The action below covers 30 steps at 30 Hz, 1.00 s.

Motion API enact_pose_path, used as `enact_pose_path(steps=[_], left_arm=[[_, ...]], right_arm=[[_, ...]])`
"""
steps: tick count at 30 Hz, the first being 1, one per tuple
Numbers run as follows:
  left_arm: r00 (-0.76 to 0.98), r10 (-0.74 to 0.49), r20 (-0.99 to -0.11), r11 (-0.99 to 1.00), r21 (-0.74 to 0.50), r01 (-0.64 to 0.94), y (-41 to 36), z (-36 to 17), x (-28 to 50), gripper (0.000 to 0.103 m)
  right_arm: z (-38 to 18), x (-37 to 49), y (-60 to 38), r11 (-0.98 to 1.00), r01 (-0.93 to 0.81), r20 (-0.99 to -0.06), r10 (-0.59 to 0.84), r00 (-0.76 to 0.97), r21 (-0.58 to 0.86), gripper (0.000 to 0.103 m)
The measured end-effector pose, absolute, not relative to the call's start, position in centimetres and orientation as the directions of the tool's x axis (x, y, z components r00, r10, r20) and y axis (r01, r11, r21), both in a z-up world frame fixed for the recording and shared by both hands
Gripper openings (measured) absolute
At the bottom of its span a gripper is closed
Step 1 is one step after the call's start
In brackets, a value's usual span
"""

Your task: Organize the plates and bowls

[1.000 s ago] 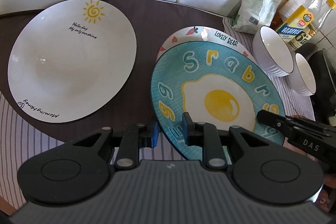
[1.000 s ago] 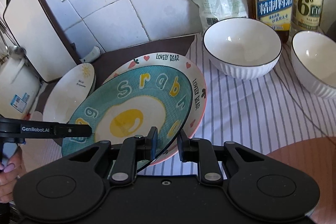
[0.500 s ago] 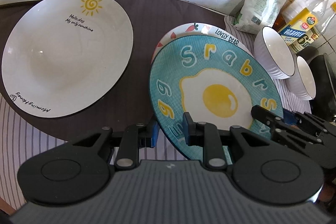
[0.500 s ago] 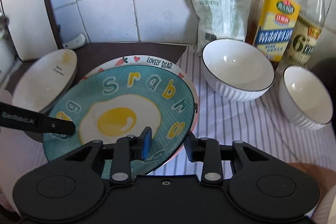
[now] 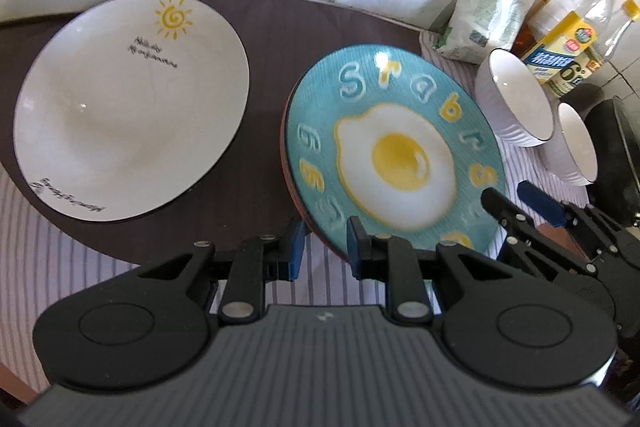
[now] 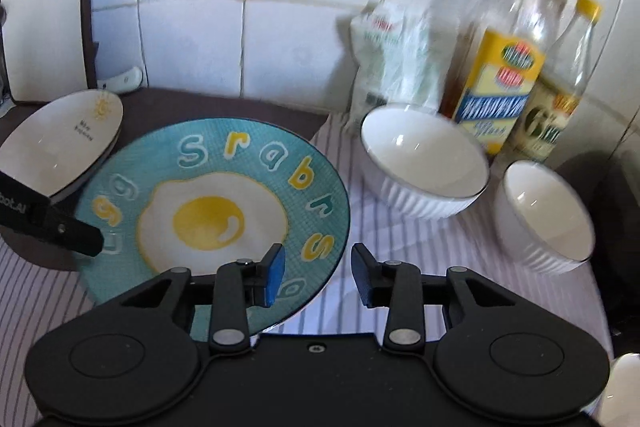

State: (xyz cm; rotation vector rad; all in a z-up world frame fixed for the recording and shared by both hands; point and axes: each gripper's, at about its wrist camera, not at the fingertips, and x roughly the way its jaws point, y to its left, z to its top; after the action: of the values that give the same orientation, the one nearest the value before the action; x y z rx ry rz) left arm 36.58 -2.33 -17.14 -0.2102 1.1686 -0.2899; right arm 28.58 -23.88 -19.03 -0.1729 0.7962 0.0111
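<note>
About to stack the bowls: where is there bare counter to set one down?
Free: striped cloth between the egg plate and larger white bowl; dark mat strip between egg plate and sun plate. Crowded: back corner with bag, bottles, smaller bowl.

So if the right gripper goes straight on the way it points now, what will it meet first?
Probably the striped cloth between the egg plate and the nearer white bowl; the right gripper is open, and depth is unclear.

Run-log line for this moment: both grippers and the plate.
left gripper: shut on blue egg plate rim | right gripper: open, jaws just opening, rim between them unpressed | under it: red-rimmed plate
</note>
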Motion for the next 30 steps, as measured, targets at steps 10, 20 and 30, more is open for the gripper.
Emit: enact_pose_path(steps=[10,20,30], left_arm=[[0.393,-0.339,-0.855,0.940,-0.288,0.185,1.5,-11.8,32.3,0.027],[0.479,-0.295,-0.827,0.952,-0.208,0.226,7.2,-7.8,28.8,0.039],[0.576,-0.298,-0.761,0.955,-0.244,0.171,14.1,-9.2,28.2,0.047]], right_arm=[[-10.3,24.3,-23.8,0.978,-0.041,-0.726,0.182,0.664,0.207,0.043],[-6.6,21.6,-19.2,0.966,-0.127,-0.669,0.248,0.700,0.226,0.048],[-10.0,20.9,-14.0,0.938,-0.222,-0.603,0.341,0.721,0.265,0.059]])
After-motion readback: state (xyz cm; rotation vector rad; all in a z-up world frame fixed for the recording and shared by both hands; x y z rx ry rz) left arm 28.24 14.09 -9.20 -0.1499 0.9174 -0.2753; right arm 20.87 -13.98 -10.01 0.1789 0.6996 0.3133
